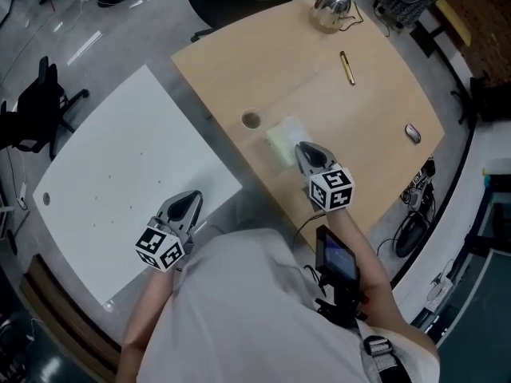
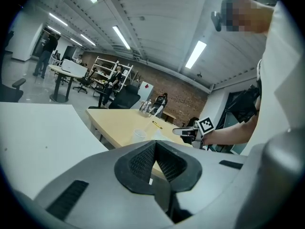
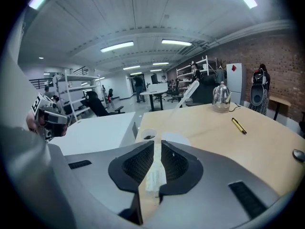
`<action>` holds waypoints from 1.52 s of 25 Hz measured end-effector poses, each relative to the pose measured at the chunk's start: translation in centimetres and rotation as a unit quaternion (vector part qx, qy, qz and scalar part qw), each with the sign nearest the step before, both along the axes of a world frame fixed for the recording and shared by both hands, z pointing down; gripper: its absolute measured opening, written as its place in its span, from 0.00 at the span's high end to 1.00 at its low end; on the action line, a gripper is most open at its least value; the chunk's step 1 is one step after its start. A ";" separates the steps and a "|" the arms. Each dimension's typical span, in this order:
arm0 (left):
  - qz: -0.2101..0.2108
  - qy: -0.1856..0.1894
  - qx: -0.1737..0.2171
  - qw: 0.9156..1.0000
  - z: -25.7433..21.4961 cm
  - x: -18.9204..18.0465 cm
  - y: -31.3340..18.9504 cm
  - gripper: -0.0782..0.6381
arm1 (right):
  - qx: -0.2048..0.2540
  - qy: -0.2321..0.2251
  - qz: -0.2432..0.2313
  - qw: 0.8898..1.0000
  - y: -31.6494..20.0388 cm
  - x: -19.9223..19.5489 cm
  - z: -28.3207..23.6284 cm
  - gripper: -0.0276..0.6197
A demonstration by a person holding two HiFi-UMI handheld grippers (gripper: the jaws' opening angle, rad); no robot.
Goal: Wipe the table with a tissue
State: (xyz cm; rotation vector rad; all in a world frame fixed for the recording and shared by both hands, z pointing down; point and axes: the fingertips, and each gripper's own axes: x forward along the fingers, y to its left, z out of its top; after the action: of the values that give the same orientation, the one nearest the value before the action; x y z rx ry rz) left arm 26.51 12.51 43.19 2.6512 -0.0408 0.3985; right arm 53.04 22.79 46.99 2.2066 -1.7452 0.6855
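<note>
A pale tissue (image 1: 283, 140) lies on the wooden table (image 1: 351, 126), just right of a small cup (image 1: 251, 120). My right gripper (image 1: 303, 148) rests at the tissue's near edge and is shut on it. In the right gripper view a white strip of the tissue (image 3: 155, 173) is pinched between the pads, and the rest spreads out past the jaws. My left gripper (image 1: 192, 200) hovers at the near corner of the white table (image 1: 120, 174). Its jaws are shut with nothing between them (image 2: 155, 151). The left gripper view shows the right gripper (image 2: 183, 131) off to its right.
On the wooden table there are a yellow pen (image 1: 348, 68), a glass kettle (image 1: 332, 6) at the far edge and a mouse (image 1: 412, 133) on the right. Office chairs stand beyond both tables. A narrow gap separates the tables.
</note>
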 end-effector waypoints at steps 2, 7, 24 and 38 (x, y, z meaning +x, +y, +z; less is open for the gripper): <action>0.003 -0.004 -0.002 1.000 0.2 0.7 0.0 0.88 | -0.020 -0.007 -0.004 1.000 0.0 1.1 0.8 0.91; 0.004 -0.013 -0.007 1.000 0.6 1.9 0.0 0.88 | -0.068 -0.017 -0.020 0.997 -1.2 2.9 2.6 0.69; -0.024 -0.028 -0.007 0.999 0.5 3.2 -0.1 0.88 | -0.165 -0.090 -0.061 0.980 -2.3 3.2 7.9 0.62; -0.023 -0.030 -0.003 0.999 0.2 3.7 0.1 0.88 | -0.093 -0.125 -0.032 0.987 -1.7 4.6 4.4 0.90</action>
State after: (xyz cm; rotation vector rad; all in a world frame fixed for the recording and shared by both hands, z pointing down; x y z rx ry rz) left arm 30.23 12.60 43.39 2.6263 -0.1190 0.4621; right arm 57.65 21.07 51.34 2.0022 -1.7733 1.1030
